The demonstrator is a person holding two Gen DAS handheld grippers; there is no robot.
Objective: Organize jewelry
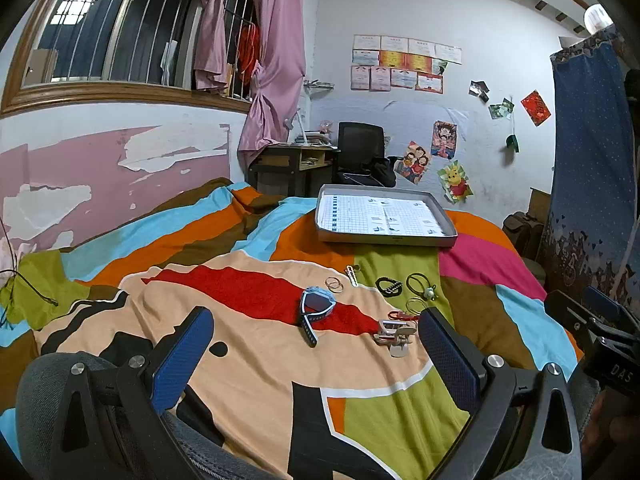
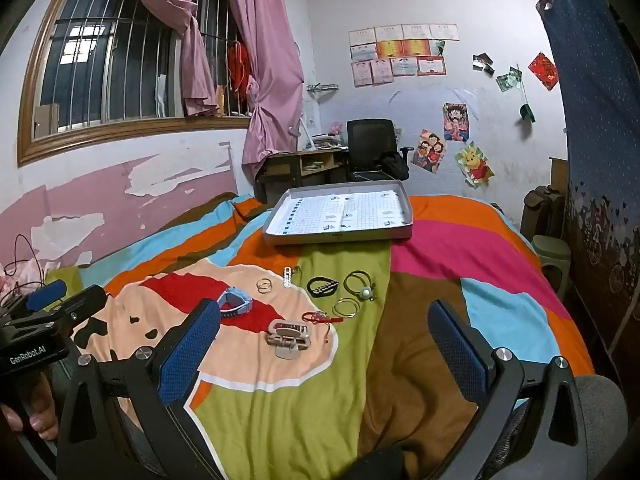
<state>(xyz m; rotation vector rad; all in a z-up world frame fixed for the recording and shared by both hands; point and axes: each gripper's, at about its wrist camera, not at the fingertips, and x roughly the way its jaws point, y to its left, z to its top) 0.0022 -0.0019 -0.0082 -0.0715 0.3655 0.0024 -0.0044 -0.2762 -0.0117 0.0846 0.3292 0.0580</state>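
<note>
Jewelry lies on a colourful bedspread: a light blue watch (image 1: 316,308) (image 2: 235,303), a beige hair claw (image 1: 394,336) (image 2: 289,338), a red clip (image 1: 400,315) (image 2: 320,317), thin rings (image 1: 335,284) (image 2: 265,285), a black bracelet (image 1: 389,286) (image 2: 322,286), a black hair tie with a pale charm (image 1: 420,285) (image 2: 360,286), and thin bangles (image 2: 346,306). A grey tray (image 1: 448,236) (image 2: 340,238) lined with gridded paper sits beyond them. My left gripper (image 1: 316,348) is open and empty, near the watch. My right gripper (image 2: 324,344) is open and empty, near the hair claw.
The bed runs along a peeling pink wall under a barred window with pink curtains. A desk and black office chair (image 1: 360,144) stand past the bed's far end. A blue curtain (image 2: 600,120) and a green stool (image 2: 554,252) are on the right.
</note>
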